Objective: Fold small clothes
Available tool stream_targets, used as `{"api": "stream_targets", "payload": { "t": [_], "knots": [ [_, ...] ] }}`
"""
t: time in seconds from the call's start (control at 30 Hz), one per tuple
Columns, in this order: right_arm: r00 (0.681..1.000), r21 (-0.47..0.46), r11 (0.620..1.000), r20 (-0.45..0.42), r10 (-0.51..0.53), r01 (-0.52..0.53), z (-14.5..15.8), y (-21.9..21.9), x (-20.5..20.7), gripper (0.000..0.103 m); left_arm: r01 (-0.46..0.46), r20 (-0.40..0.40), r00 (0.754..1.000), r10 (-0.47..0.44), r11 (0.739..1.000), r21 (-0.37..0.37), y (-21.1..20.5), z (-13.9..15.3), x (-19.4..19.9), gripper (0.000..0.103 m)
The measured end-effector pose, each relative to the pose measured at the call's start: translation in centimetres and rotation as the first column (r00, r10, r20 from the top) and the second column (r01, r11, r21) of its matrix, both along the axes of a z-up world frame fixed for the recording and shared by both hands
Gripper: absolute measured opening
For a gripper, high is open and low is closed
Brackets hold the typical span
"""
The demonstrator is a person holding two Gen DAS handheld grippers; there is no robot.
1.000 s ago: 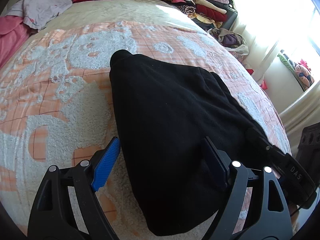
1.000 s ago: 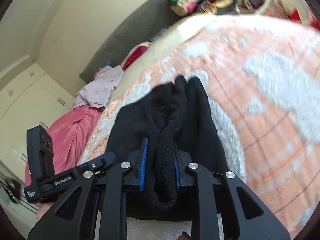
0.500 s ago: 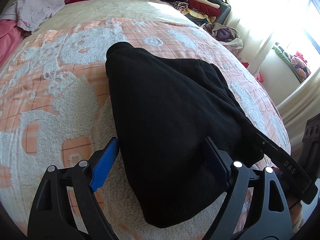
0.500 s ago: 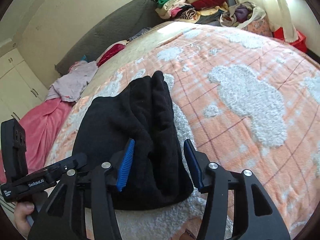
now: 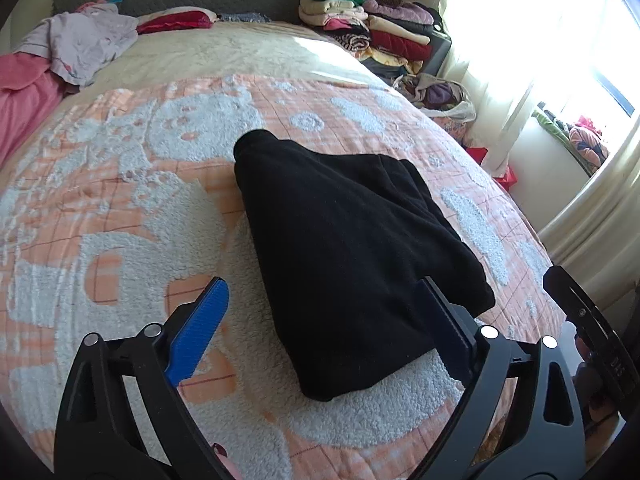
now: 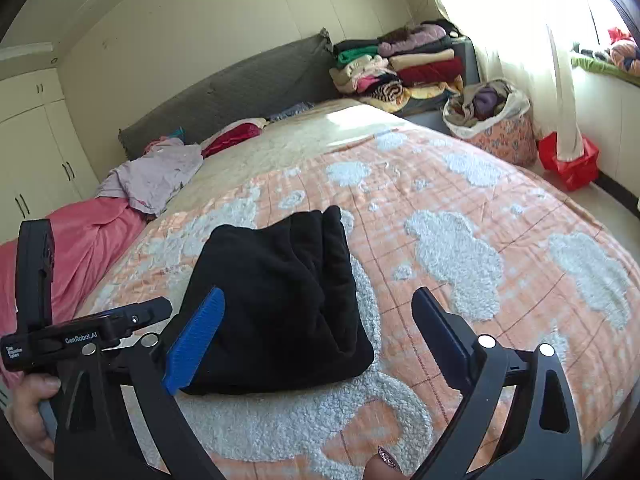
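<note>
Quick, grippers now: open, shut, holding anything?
Left gripper: open, just widened, holding nothing.
Right gripper: open, just released the black garment.

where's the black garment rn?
The black garment lies folded on the orange-and-white blanket at the near end of the bed, ahead of both open grippers and gripped by neither.

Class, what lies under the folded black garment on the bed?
The black garment lies on the orange and white blanket, which shows all around it. The blanket patch directly beneath is covered.
</note>
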State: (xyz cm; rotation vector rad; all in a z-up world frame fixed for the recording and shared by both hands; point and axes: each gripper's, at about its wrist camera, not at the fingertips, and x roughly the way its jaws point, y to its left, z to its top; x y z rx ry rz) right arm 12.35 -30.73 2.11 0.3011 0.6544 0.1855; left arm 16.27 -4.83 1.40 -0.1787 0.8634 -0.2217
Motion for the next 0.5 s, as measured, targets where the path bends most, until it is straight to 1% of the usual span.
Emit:
{"api": "stream_targets", "payload": {
  "t": [0.1,0.13,0.17,0.3,0.5],
  "knots": [
    [1.000,-0.004,1.000,0.024,-0.003,0.003,0.8,0.1,-0.7,0.094,-0.004,0.024,1.000,0.004,1.000,0.003,0.4,0.8,-0.7,0.093],
    [1.000,-0.009,1.000,0.031,-0.003,0.004,1.1,0.2,-0.9,0.095,-0.005,0.032,0.999,0.005,1.000,0.003,0.5,1.1,-1.0,0.093],
    [0.999,-0.017,1.000,0.041,-0.005,0.006,1.4,0.2,-1.1,0.099,-0.008,0.038,0.999,0.007,1.000,0.004,0.6,1.3,-1.2,0.093],
    [0.997,-0.059,0.998,0.081,0.003,0.002,2.6,0.8,-2.3,0.099,-0.018,0.068,0.998,0.017,1.000,0.010,1.2,2.2,-2.4,0.093],
    [0.992,-0.110,0.994,0.126,0.005,0.009,3.5,1.6,-4.3,0.099,-0.041,0.116,0.993,0.037,0.999,0.035,1.9,3.1,-4.4,0.093]
  ]
}}
